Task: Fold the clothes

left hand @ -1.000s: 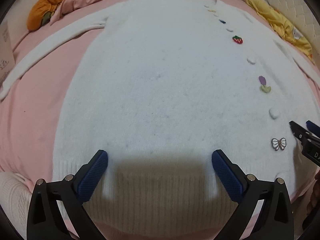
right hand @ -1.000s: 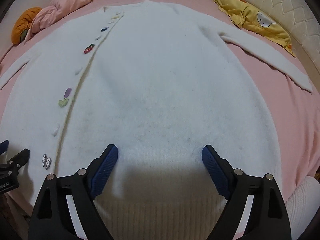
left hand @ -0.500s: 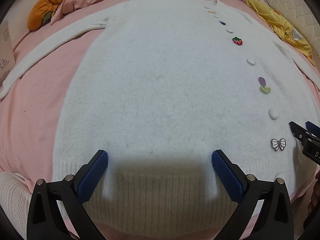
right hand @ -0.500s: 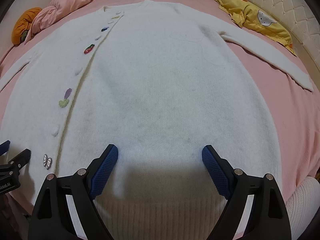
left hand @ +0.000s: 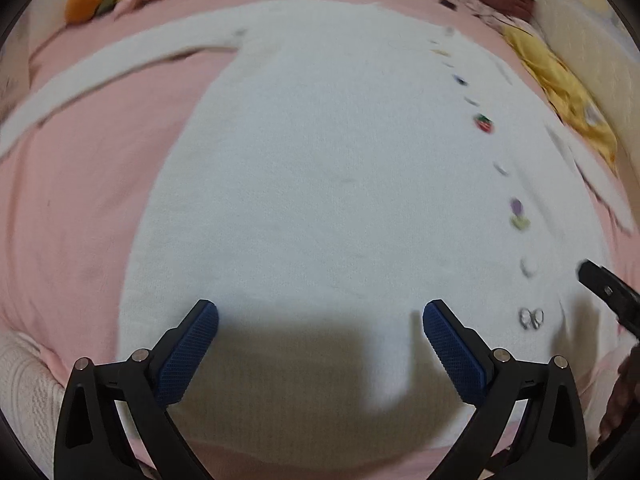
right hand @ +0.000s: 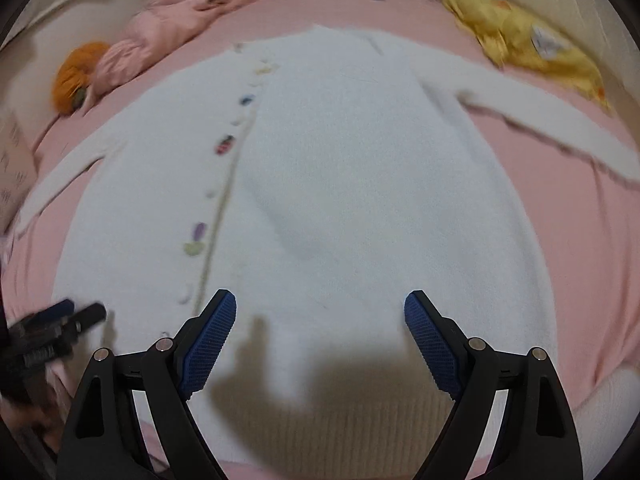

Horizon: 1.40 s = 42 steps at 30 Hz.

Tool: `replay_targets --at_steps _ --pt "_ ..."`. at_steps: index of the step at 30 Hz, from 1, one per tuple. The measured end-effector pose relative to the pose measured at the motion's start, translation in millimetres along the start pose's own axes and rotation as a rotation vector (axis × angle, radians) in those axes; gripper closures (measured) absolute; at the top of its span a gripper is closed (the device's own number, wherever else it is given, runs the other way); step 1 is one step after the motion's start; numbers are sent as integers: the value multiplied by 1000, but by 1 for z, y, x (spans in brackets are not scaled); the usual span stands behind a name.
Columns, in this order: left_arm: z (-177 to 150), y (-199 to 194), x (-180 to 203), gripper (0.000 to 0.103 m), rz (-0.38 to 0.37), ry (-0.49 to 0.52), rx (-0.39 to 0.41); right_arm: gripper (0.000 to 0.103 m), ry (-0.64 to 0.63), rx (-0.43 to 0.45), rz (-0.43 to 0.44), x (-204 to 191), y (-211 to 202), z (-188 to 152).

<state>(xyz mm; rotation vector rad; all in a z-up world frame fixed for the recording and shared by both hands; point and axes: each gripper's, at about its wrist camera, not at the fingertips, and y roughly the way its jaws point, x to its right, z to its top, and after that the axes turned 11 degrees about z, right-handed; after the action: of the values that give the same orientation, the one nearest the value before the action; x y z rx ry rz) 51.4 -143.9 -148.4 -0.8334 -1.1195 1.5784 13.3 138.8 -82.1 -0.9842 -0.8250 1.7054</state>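
We've got the white cardigan (left hand: 320, 184) spread flat, front side up, on the pink bedsheet (left hand: 80, 208), sleeves out to both sides. Compared to a second ago, both views pull back: more sheet shows around the hem, and everything's blurry now where it was sharp. Starting left, the orange cushion (right hand: 74, 76) and the pink quilt (right hand: 160, 32) sit at the far edge. Our left gripper (left hand: 320, 320) hangs over the ribbed hem with its blue pads wide apart, nothing between them. The strawberry button (left hand: 484, 123) sits further from the edge than before. Right gripper (right hand: 320, 312), same deal: pads spread, empty. Far right, the yellow garment (right hand: 524, 44).
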Motion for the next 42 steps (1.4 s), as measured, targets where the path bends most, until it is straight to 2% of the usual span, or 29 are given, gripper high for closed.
replay_targets --at_steps 1,2,3,6,8,10,14,21,26,32,37,42 --pt "4 -6 -9 1 -16 -27 2 17 -24 0 -2 -6 -2 2" --pt "10 -15 -16 1 6 -38 16 17 -48 0 -4 -12 -4 5" --pt "15 -25 -22 1 41 -43 34 17 -65 18 -2 -21 -10 8" --pt "35 -63 -37 1 215 -13 96 17 -105 76 -10 -47 -33 20" --pt "53 -93 -48 1 276 -5 132 17 -109 112 -4 -69 -56 34" --pt "67 -120 -57 1 271 -17 158 17 -104 154 26 -89 -77 45" --pt "73 -153 -54 1 281 -31 217 17 -132 200 -2 -119 -98 51" --pt "71 -173 -41 1 227 -45 240 17 -149 212 -33 -122 -114 44" --pt "56 -186 -20 1 178 -56 173 17 -102 164 -73 -102 -135 39" --pt "23 -201 38 1 60 33 145 17 -34 128 -129 -64 -168 23" --pt "17 -209 81 1 71 120 199 17 15 167 -167 -33 -188 16" --pt "15 -214 95 1 87 125 217 17 37 199 -189 -13 -197 16"
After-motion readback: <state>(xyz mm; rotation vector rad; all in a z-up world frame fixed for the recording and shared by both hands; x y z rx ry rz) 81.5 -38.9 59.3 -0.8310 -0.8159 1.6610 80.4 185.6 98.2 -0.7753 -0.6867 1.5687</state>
